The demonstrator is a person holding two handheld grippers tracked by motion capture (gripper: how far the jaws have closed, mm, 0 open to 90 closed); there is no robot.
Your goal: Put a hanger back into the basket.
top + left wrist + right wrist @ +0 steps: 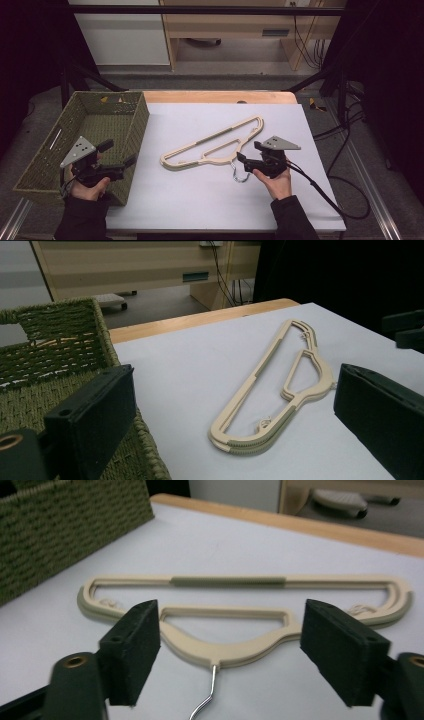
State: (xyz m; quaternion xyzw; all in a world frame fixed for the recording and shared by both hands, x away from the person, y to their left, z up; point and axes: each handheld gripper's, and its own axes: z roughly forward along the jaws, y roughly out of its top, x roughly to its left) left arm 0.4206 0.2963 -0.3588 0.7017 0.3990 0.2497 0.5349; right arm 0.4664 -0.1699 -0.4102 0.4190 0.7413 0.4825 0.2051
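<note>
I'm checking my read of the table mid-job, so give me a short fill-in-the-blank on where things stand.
1. The beige hanger lies flat on the ____ sheet.
2. The woven basket stands to the ____ of the hanger in the high view.
3. The hanger's metal hook points toward the ____ gripper.
4. The left gripper hovers over the ____.

Missing words: white; left; right; basket

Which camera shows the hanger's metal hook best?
The right gripper view: the metal hook is close and sharp, dropping from the neck of the hanger. In the high view the hook is a small curl just left of the right gripper. The left gripper view gives no clear sight of it.
</note>
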